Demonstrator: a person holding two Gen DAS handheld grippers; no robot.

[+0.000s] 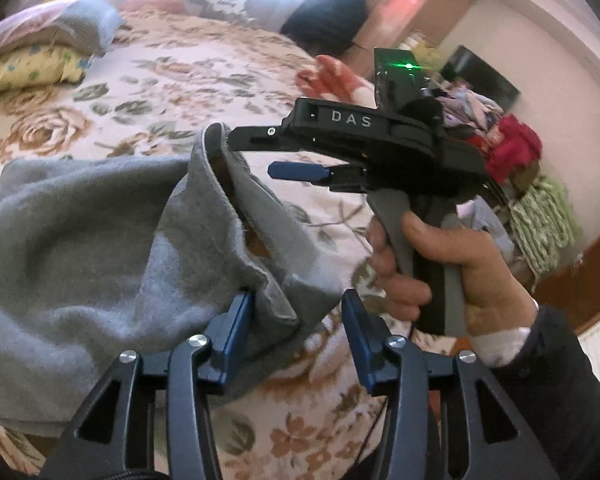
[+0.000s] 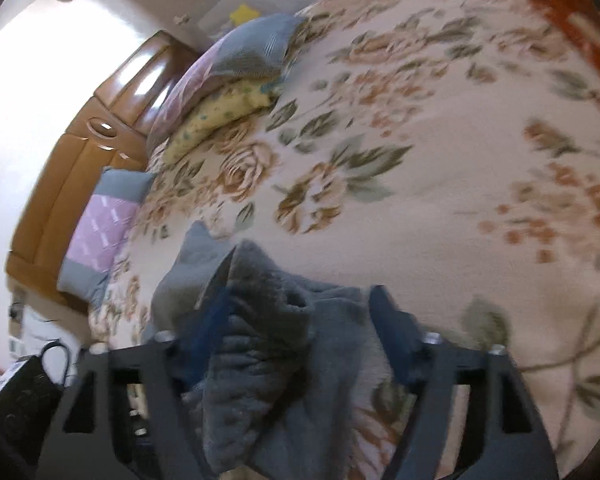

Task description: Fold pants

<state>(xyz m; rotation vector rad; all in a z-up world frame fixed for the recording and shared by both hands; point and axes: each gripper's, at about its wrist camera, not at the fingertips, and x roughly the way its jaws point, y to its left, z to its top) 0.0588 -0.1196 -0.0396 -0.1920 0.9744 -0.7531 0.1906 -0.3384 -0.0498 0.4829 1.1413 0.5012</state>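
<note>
Grey pants (image 1: 100, 240) lie bunched on the flowered bedspread (image 1: 160, 80). In the left wrist view my left gripper (image 1: 298, 322) stands open: a fold of the pants rests against its left pad (image 1: 236, 328), and the right pad is bare. My right gripper (image 1: 260, 152), held in a hand (image 1: 440, 268), is open too, with its upper finger hooked at the raised edge of the cloth. In the right wrist view the pants (image 2: 260, 360) sag between the right gripper's (image 2: 304, 316) spread fingers and drape over the left one.
Stacked pillows (image 1: 40, 48) sit at the far left of the bed, beside a wooden headboard (image 2: 80, 148). A pile of mixed clothes (image 1: 512, 148) lies on the right edge. A dark object (image 2: 20, 392) shows at the lower left of the right wrist view.
</note>
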